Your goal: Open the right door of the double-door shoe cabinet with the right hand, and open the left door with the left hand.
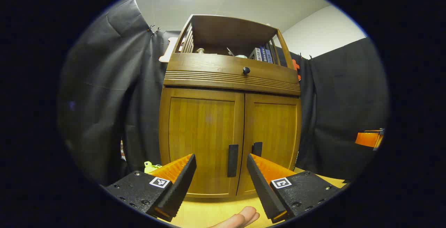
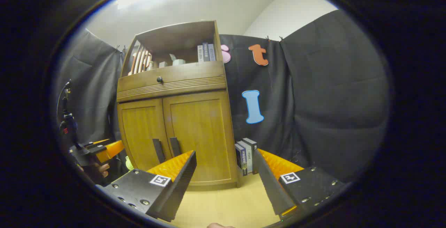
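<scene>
- While both doors sit flush, nothing is done: right door (image 2: 200, 134) and left door (image 1: 202, 141) of the shoe cabinet (image 1: 230, 78) on the worktop (image 2: 226, 203) are closed.
- Left hand-held gripper (image 1: 221, 182) released, facing the handles (image 1: 232, 160), apart.
- Right hand-held gripper (image 2: 224, 182) released, off to the cabinet's right.
- Left to do: both pulls.

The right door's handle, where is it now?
In the left gripper view, the right door's handle sits at that door's inner edge, beside the left door's handle, above the open left gripper.
</scene>
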The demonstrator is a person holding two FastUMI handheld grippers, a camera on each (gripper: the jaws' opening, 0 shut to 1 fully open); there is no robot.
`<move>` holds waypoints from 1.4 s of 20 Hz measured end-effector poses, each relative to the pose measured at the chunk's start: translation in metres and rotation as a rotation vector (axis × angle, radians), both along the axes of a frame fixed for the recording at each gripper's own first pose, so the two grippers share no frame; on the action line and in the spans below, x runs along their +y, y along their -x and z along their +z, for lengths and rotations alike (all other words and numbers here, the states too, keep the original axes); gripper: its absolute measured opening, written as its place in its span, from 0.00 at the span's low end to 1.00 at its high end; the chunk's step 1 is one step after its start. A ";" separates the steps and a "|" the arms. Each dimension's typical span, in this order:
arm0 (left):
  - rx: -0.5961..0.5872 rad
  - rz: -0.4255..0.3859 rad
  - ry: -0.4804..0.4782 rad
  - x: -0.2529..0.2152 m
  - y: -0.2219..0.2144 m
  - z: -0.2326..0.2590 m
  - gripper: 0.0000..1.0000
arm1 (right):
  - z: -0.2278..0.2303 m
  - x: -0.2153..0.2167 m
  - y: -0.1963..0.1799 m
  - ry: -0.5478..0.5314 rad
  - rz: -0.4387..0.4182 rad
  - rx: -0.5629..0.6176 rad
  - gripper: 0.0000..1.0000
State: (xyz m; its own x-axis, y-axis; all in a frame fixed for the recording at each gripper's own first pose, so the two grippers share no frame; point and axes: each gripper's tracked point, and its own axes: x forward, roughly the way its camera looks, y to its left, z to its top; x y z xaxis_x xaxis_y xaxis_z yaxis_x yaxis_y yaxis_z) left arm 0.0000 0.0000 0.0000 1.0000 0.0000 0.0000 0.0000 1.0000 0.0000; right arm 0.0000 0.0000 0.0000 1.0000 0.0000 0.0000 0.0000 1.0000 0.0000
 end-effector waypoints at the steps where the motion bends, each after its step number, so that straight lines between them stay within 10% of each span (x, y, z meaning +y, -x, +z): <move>1: 0.000 -0.006 0.001 0.000 -0.001 0.000 0.84 | 0.003 -0.002 -0.001 0.002 -0.006 -0.008 0.98; 19: -0.032 0.003 -0.014 0.016 -0.003 0.012 0.90 | 0.004 0.016 -0.025 0.049 -0.009 0.021 0.94; 28: -0.036 0.054 -0.027 0.037 -0.009 0.015 0.90 | -0.020 0.098 -0.098 0.121 0.091 0.080 0.98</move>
